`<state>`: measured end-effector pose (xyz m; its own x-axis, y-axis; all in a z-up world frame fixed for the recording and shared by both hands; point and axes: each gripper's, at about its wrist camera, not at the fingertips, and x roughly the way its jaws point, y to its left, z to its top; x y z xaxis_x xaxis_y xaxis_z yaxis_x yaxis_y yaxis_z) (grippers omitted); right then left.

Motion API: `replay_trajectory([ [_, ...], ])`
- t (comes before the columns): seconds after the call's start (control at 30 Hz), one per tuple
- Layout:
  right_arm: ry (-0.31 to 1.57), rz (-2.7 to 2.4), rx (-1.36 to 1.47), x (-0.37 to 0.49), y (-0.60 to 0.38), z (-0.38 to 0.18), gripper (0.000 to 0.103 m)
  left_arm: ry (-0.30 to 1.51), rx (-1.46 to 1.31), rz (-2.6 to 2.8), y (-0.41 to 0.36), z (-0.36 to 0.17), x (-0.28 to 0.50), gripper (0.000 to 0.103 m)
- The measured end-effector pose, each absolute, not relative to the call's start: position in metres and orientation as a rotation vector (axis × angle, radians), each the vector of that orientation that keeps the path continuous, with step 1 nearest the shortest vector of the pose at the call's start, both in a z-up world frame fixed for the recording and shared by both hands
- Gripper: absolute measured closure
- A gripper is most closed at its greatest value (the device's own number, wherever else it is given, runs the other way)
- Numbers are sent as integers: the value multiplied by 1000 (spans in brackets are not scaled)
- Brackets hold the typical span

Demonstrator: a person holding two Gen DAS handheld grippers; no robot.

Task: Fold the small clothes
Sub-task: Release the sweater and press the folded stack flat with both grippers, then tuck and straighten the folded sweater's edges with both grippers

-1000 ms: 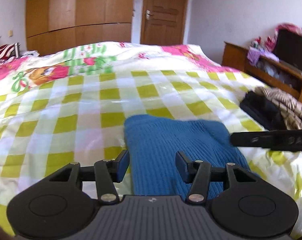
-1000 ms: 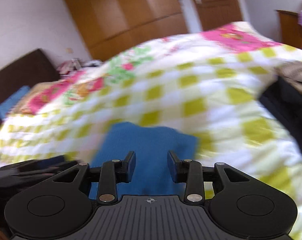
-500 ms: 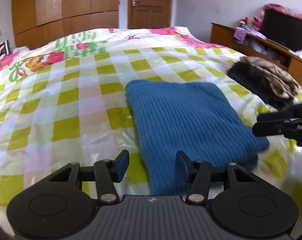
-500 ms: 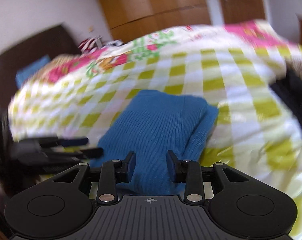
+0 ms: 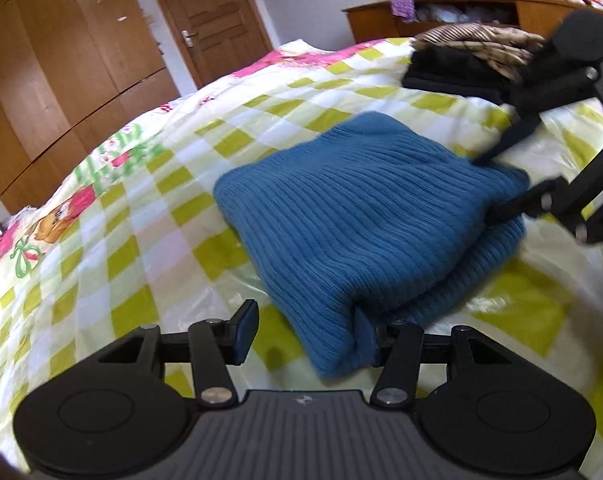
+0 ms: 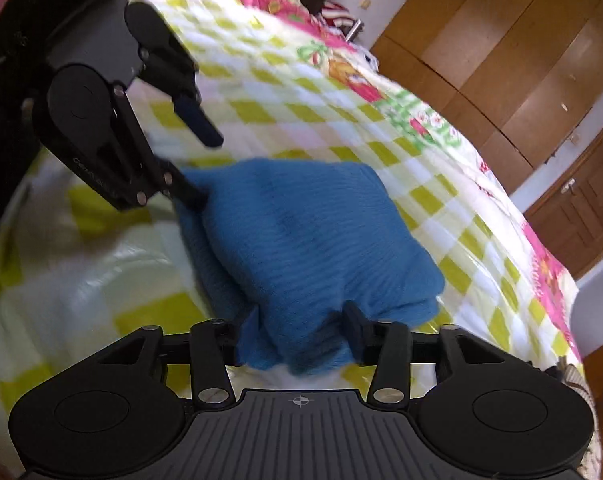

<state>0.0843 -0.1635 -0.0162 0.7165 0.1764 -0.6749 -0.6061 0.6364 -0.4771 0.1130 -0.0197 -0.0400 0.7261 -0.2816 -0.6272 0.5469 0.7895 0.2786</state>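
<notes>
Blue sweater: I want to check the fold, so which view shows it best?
The left wrist view: the blue sweater lies nearly whole and sharp on the bed, folded edge and layers visible. In the right wrist view it is blurred, its near corner between the closing jaws of the right gripper.

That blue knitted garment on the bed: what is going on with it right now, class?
A person holds a gripper in each hand over a folded blue knitted garment lying on a yellow-checked bedspread. The left gripper is at one corner of it and the right gripper at another; both sets of jaws are closing with the knit between them. A pile of dark and striped clothes lies further off on the bed.
</notes>
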Motion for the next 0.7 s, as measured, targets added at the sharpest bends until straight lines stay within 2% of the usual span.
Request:
replay_trajectory([
  [0.03, 657, 481, -722, 88, -164, -13, 95, 597, 449, -467, -16, -37, 115, 48],
  [0.1, 678, 479, -659, 90, -164, -2, 96, 586, 391, -441, -7, -28, 116, 57],
  [0.23, 636, 493, -574, 78, -157, 22, 96, 593, 308, -364, 13, -22, 113, 59],
  [0.37, 731, 491, -550, 88, -145, -15, 95, 681, 293, -336, 19, -47, 118, 59],
  [0.4, 777, 488, -514, 94, -145, -27, 88, 691, 293, -337, 19, -50, 116, 59],
  [0.43, 801, 478, -478, 96, -145, -32, 87, 692, 299, -337, 20, -48, 114, 58],
  [0.7, 690, 448, -295, 75, -178, 25, 81, 672, 231, -306, 45, -20, 105, 57],
])
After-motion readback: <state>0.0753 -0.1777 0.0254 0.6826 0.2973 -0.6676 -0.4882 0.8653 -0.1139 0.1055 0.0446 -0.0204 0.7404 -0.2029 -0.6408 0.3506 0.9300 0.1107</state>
